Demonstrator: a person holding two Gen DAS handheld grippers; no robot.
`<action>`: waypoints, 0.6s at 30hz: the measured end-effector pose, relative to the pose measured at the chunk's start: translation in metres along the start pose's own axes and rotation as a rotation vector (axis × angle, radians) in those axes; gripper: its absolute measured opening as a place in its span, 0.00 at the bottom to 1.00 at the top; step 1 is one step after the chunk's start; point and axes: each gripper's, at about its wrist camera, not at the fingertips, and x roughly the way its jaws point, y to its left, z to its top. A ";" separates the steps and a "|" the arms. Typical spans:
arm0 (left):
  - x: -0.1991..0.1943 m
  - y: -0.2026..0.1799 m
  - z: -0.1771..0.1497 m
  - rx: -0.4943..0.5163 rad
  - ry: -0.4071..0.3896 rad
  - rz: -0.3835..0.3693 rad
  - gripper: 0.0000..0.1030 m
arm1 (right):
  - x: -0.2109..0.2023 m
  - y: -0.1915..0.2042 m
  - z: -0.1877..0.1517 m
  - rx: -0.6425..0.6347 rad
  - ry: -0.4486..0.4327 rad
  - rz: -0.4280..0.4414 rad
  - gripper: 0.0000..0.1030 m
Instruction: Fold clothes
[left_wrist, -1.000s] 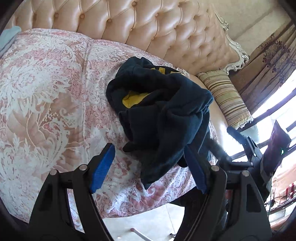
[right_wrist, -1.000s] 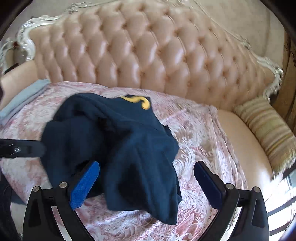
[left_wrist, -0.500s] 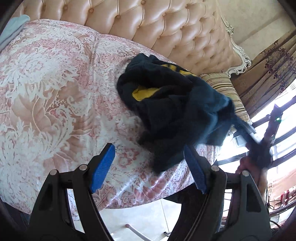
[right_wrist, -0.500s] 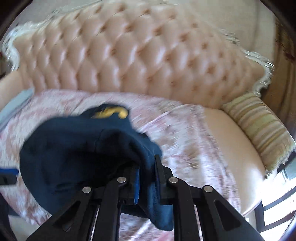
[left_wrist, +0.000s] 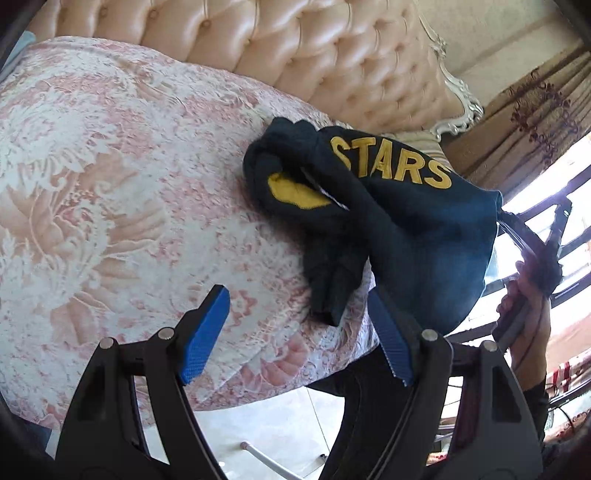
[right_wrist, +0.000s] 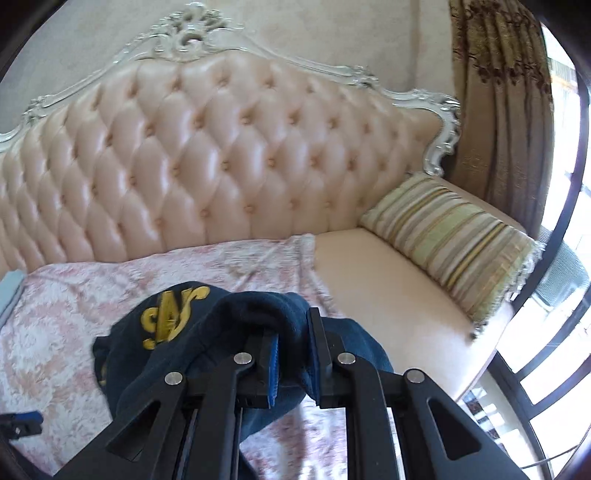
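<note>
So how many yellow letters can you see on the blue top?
5 in the left view: S, T, A, R, S in a row across the top, up by its back edge. Crumpled folds may hide more; the right view shows only part of the word.

Left gripper (left_wrist: 299, 328) angled downward, jaws wide apart, right gripper (right_wrist: 293, 363) jaws clamped on cloth

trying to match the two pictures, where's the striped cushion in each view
Left wrist view: the striped green-and-beige fabric cushion is only a sliver at upper right, behind the navy sweatshirt with yellow letters.
Right wrist view: in full at right, on the bare seat.
Shared landmark: the tufted cream leather sofa back.
</note>
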 end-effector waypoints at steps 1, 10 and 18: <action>0.003 -0.001 -0.001 0.002 0.010 0.000 0.77 | 0.007 -0.006 -0.001 -0.002 0.012 -0.018 0.13; 0.040 -0.028 -0.004 0.068 0.089 -0.014 0.77 | 0.071 -0.057 -0.026 -0.008 0.197 -0.118 0.41; 0.084 -0.059 -0.011 0.214 0.139 0.048 0.76 | 0.031 -0.081 -0.063 0.041 0.195 -0.112 0.70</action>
